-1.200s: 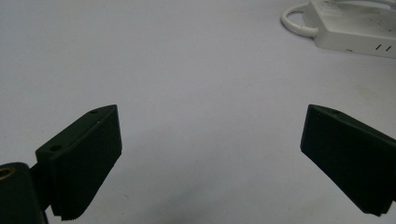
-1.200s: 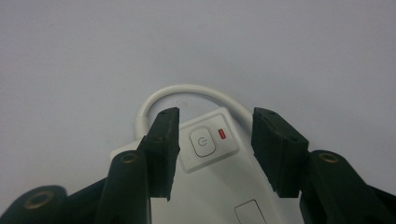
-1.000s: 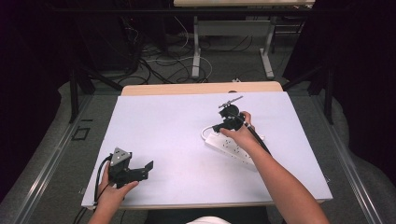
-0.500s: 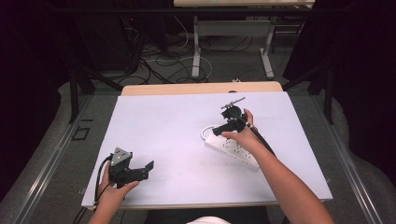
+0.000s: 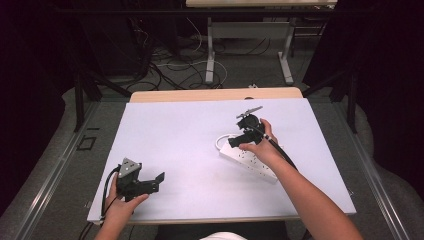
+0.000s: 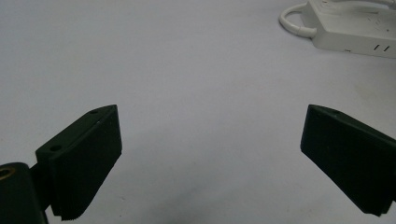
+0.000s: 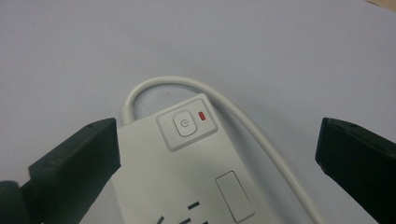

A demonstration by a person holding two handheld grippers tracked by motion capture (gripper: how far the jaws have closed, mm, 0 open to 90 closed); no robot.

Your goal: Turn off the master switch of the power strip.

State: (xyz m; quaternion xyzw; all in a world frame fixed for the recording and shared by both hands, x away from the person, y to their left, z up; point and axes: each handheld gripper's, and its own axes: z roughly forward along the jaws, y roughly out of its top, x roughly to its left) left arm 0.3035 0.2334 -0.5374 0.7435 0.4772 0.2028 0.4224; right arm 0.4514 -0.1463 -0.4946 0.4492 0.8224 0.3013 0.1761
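Judging the switching step as likely done: showing a lit red indicator [image 7: 201, 115] beside the rounded white power button [image 7: 186, 124] on the white plastic power strip [image 5: 248, 159], lying right of centre in the high view on the pale lavender surface [image 5: 180, 135]. Curling out from the strip's upper end, a white cord [image 7: 163, 84], looping back along its side. Remaining, by the look of it: only pulling the hand clear, unless more presses are wanted.

Hovering just above the strip's button end, the right gripper [image 7: 212, 158], having just been opening, now standing released at full width with the strip's corner below and between the jaws, neither pad pressing on it. Resting at the lower left of the high view, well apart from the strip, the left gripper [image 5: 150, 182], also spread wide, grasping nothing.
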